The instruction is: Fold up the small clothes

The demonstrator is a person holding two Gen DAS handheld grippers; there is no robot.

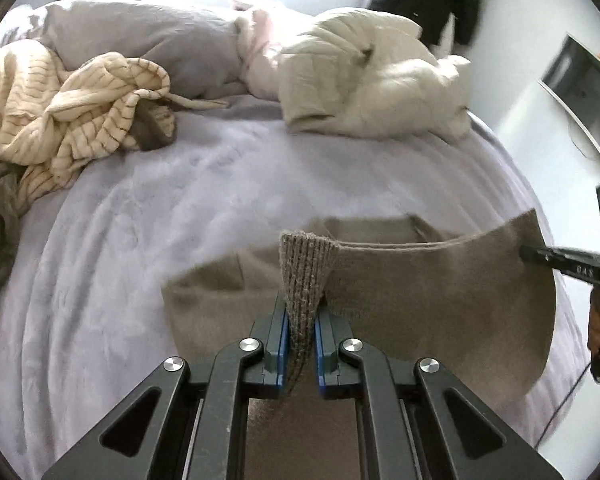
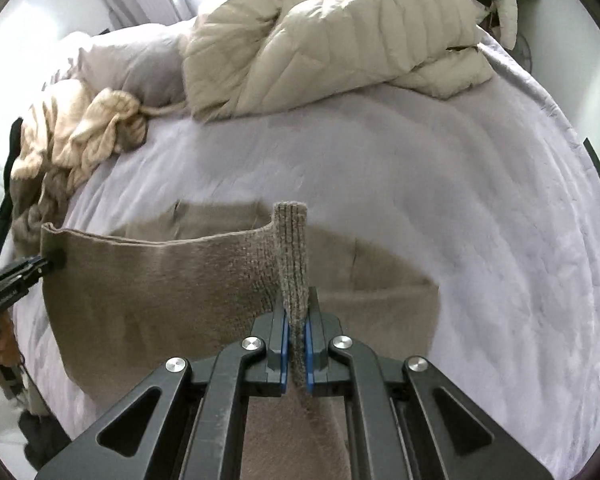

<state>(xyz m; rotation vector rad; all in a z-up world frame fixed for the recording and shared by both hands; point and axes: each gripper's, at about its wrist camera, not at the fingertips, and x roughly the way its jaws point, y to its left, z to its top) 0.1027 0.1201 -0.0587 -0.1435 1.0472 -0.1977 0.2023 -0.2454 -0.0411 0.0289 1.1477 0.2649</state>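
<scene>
Left wrist: both tongs [image 1: 301,320] [image 2: 297,334] pinch taupe knit [image 1: 440,288] hem

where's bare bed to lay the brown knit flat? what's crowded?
Bare sheet lies ahead of the brown knit garment, between it and the cream duvet. Also bare to the right in the right wrist view. Crowded: striped cream clothes pile far left, pillow behind it. Both grippers, left and right, pinch the garment.

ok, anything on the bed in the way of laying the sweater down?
Nothing visible. Both grippers, left and right, pinch the brown sweater; the bedspread past it is bare. The striped pile and duvet lie farther back.
</scene>
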